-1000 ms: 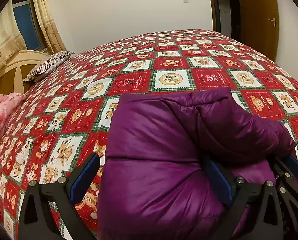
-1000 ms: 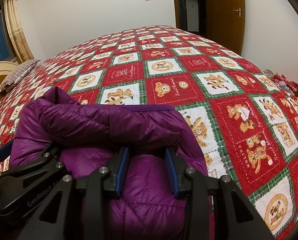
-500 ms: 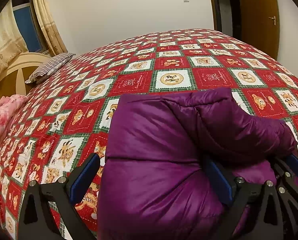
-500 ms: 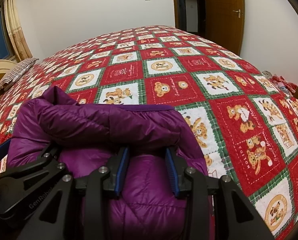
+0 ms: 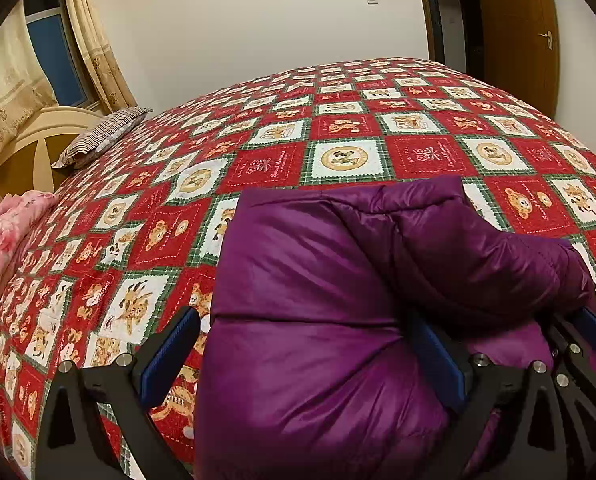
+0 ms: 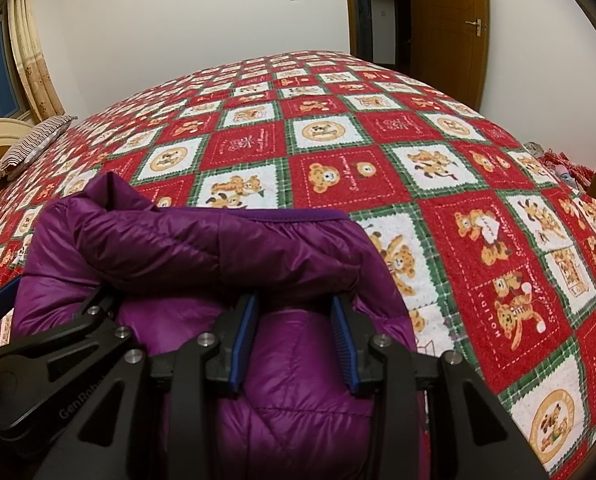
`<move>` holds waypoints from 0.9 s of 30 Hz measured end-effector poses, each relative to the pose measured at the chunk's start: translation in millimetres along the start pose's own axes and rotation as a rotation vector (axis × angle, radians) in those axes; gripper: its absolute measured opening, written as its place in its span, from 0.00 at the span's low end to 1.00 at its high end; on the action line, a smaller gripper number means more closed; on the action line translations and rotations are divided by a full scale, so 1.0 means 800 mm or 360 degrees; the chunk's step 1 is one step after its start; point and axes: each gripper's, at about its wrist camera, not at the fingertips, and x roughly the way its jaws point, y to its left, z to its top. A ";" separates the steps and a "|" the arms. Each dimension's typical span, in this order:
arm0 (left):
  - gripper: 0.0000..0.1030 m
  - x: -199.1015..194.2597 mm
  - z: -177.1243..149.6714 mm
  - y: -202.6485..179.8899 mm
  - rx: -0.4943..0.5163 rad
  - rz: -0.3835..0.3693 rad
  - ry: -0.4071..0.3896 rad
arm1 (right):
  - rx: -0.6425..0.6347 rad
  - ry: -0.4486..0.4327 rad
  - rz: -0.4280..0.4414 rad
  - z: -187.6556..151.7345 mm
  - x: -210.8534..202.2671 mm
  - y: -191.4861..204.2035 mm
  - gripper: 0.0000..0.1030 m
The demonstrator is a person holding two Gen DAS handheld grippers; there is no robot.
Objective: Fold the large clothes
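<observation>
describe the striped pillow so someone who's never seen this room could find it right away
Start from the big bed covered by the red, green and white bear-print quilt. Follow it to the far left corner, by the cream headboard under the curtained window. The striped pillow lies there, the only grey-and-white striped thing, unlike the pink floral bedding nearer the camera.

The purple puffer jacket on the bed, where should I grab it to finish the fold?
Grip the purple puffer jacket at its thick near edge, coming from the near side, angled down. The far folded roll lies too bulky; the right tongs already straddle the near panel.
</observation>
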 end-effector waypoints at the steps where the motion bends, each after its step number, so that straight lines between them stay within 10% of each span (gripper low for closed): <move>1: 0.99 0.000 0.000 0.000 0.0002 0.0002 -0.0001 | 0.0000 -0.0001 -0.0001 -0.001 0.000 0.000 0.39; 11: 0.99 -0.012 0.007 0.033 -0.0037 -0.0235 0.0116 | 0.0024 0.0006 0.0041 -0.001 -0.003 -0.006 0.42; 15: 0.99 -0.070 -0.012 0.082 -0.0037 -0.0328 0.0004 | 0.0111 0.0013 0.0123 -0.004 -0.041 -0.035 0.91; 27: 0.99 -0.063 -0.075 0.099 -0.0058 -0.0595 0.0050 | 0.0196 0.0093 0.0391 -0.055 -0.048 -0.073 0.86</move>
